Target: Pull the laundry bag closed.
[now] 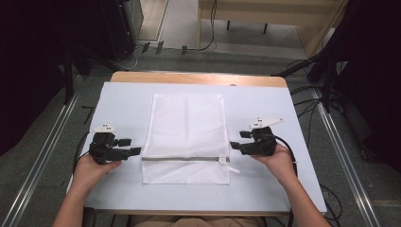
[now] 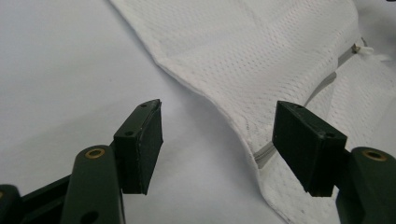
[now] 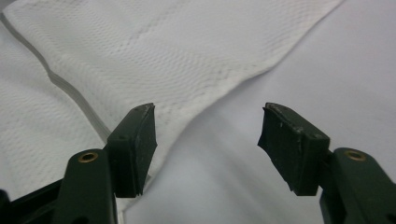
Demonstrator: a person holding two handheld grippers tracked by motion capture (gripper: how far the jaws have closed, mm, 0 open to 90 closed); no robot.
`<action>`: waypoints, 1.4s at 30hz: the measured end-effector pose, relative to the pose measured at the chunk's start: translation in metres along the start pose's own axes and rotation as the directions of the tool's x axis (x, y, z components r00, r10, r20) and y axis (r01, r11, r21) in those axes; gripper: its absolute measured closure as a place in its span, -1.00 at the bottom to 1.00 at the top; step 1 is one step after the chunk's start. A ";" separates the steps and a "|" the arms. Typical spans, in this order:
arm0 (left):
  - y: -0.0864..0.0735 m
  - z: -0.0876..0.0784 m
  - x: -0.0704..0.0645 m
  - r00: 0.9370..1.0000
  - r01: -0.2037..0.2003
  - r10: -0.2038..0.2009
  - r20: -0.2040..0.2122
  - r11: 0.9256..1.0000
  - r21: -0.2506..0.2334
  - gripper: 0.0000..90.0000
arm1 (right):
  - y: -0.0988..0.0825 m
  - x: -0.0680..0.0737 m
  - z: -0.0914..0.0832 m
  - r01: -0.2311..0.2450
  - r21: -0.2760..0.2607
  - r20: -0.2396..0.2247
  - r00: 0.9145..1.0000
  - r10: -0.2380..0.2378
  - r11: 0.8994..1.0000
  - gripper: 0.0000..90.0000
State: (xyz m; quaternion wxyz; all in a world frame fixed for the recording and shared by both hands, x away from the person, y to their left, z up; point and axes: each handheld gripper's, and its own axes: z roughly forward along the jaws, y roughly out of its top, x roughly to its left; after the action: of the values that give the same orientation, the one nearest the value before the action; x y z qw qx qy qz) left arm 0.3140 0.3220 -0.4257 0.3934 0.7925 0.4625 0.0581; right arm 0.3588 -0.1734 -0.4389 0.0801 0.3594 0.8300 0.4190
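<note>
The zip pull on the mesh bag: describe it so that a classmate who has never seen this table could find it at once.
Start at the white-covered table, where a white mesh laundry bag lies flat in the middle. A grey zip crosses the bag near the person's edge. The zip pull sits at that line's end by the right gripper, with a small white tab; nothing else on the bag is metallic.

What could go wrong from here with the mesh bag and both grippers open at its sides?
1. The mesh bag is thin and lies flat on the white sheet; the left gripper or right gripper might pinch the sheet along with it.
2. The zipper pull sits near the right edge and could snag a jaw.
3. Uneven grips could skew the bag.
</note>
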 end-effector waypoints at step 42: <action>-0.002 0.010 0.025 0.978 0.094 -0.095 -0.187 0.996 -0.013 -0.47 | -0.028 -0.049 -0.013 -0.115 0.034 0.153 0.982 0.109 0.993 -0.48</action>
State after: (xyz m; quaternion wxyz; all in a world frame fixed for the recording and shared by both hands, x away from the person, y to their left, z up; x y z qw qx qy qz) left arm 0.3311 0.3368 -0.4408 0.3518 0.7599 0.5344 0.1148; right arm 0.3738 -0.2248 -0.4598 0.1113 0.4378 0.8088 0.3765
